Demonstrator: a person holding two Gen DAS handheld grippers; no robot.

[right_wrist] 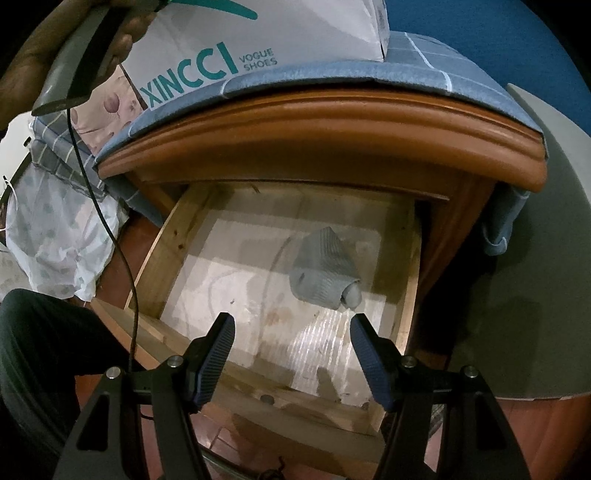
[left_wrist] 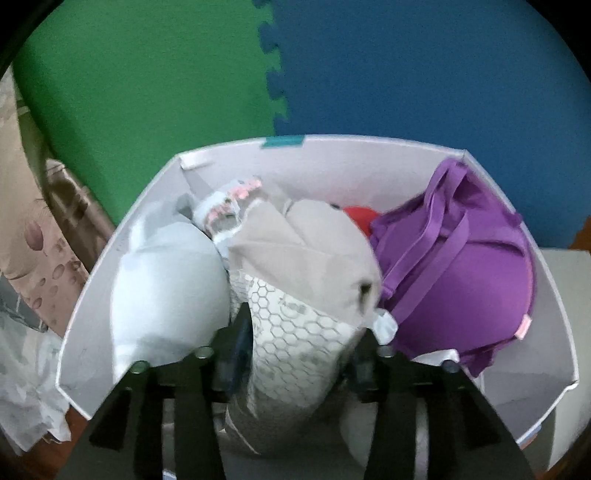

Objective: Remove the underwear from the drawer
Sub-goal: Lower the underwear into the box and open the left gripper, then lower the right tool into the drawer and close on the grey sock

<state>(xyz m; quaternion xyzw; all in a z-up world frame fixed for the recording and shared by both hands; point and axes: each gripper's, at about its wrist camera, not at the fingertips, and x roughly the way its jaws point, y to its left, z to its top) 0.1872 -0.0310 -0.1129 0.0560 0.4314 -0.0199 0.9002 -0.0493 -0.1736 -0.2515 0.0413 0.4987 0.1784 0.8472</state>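
Note:
Inside a white shoe box [left_wrist: 369, 147], a beige bra [left_wrist: 306, 251] with a honeycomb-print lining lies on a pile between a white bra [left_wrist: 166, 288] and a purple bra [left_wrist: 461, 266]. My left gripper [left_wrist: 303, 328] straddles the near end of the beige bra. Its fingers stand apart at the fabric's sides and do not pinch it. In the right wrist view, the wooden drawer [right_wrist: 162, 251] is pulled out. One folded grey piece of underwear [right_wrist: 325, 273] lies in it at the right. My right gripper [right_wrist: 291, 325] hangs open above the drawer's front, holding nothing.
Green [left_wrist: 147, 74] and blue [left_wrist: 424, 74] foam mats stand behind the box. The same shoe box [right_wrist: 207, 48] stands on the cloth-covered nightstand [right_wrist: 314, 125]. A hand [right_wrist: 122, 33] with the other gripper and its cable is at upper left. A dark-clothed leg [right_wrist: 37, 350] is at lower left.

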